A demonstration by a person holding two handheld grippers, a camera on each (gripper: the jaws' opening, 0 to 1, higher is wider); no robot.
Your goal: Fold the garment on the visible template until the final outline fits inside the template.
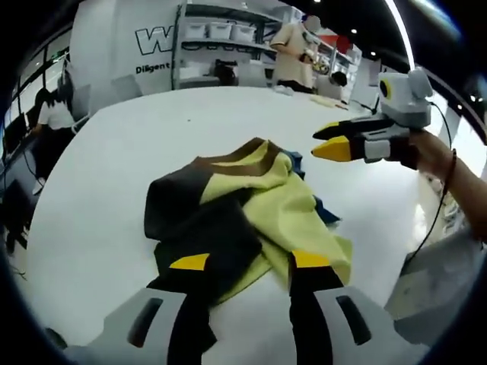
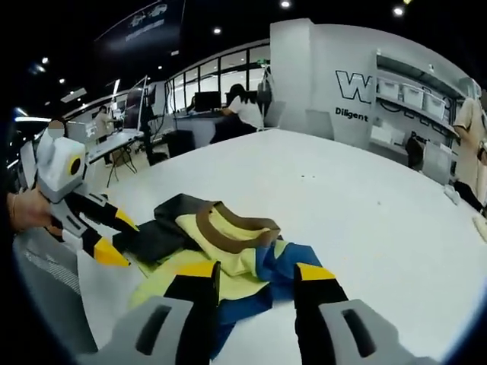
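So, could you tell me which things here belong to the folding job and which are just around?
Job:
- garment, crumpled on the white table
- left gripper, open over it
- right gripper, open

Just around:
- shelving with bins
- person at the desk

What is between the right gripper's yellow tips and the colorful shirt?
Nothing: in the left gripper view, only bare white table separates the right gripper from the garment.

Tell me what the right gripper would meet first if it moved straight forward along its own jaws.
Most likely the garment: the right gripper stands open just above its blue and yellow folds, which lie directly ahead. Depth is unclear, so contact height is uncertain.
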